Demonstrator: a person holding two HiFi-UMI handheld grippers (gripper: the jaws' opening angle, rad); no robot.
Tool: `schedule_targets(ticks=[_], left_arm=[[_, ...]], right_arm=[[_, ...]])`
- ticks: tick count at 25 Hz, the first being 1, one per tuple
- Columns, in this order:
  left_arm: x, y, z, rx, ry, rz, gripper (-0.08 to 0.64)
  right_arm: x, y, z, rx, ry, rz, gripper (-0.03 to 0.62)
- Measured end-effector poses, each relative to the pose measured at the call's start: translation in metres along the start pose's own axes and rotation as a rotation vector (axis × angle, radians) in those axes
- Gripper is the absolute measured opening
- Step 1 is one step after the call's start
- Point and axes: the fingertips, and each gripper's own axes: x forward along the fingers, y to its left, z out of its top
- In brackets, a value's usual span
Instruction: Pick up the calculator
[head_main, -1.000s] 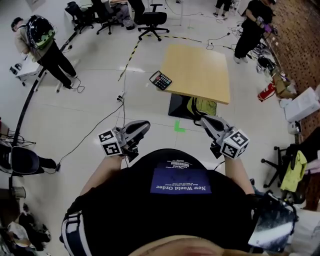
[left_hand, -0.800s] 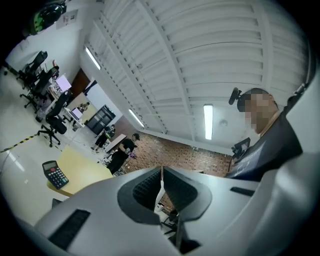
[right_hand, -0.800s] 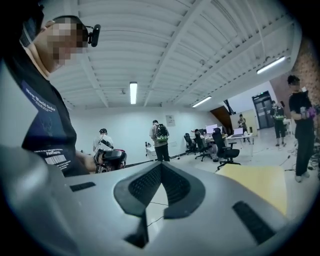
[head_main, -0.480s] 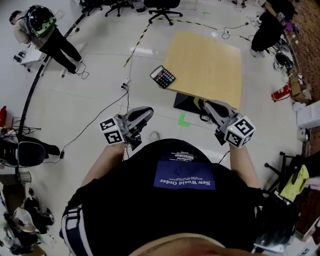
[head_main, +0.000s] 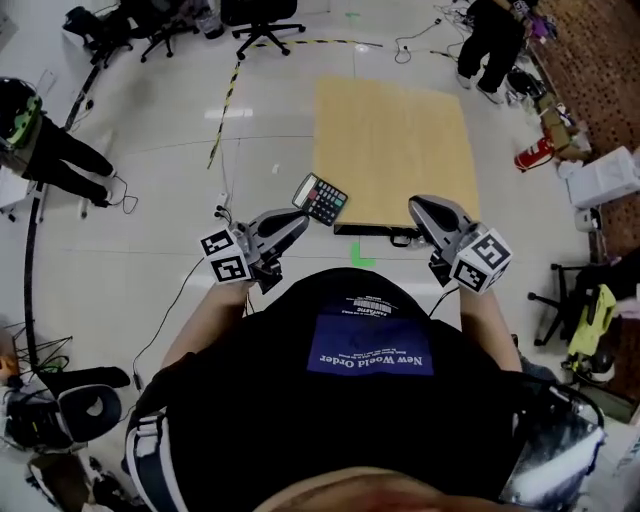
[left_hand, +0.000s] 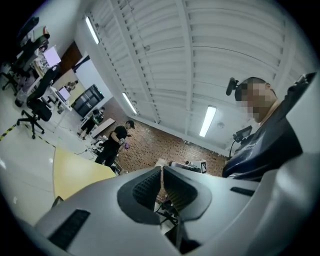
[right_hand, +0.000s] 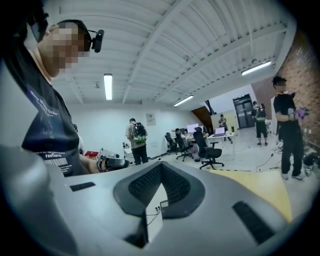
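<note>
Since the earlier frames the wearer has walked up to the table (head_main: 390, 150), which was well ahead and now lies just past both grippers in the head view. The calculator (head_main: 320, 198) is correspondingly closer.

The head view looks steeply down over a black T-shirt onto a pale tiled floor (head_main: 130, 240). The light wooden table is square and bare but for the dark calculator at its near left corner, set at an angle. It seems to overhang the table's edge a little, though this steep view does not settle that.

The left gripper (head_main: 297, 222) is held out level, its tips just short of the calculator and not touching it. Its own view shows the ribbed pads pressed together with nothing between them. The right gripper (head_main: 418, 205) reaches the table's near edge, further right and well apart from the calculator. Its pads also meet at the tips and hold nothing.

A green tape mark (head_main: 360, 258) lies on the floor between the grippers. Office chairs (head_main: 255, 15) stand beyond the table, and another person (head_main: 490, 40) in black stands at the far right.
</note>
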Motion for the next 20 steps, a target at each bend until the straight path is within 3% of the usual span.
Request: schedule_targets(ticks=[5,10,15,20], left_arm=[[0.004,0.047,0.025,-0.001,0.013,-0.022,0.008],[0.026,0.086,0.017,-0.044,0.034,0.012,0.008],[0.072,0.112,0.013,-0.036,0.038,0.084,0.008],[0.116,0.119,0.010,-0.063,-0.053,0.217,0.008]], right_arm=[[0.023,-0.018,0.002,0.016,0.018,-0.045,-0.015],[0.027,-0.061,-0.002,0.043,0.024,-0.057,-0.015],[0.023,-0.118,0.001,0.036,0.011,0.024,-0.015],[0.016,-0.172,0.002,0.047,0.035,0.163,-0.015]])
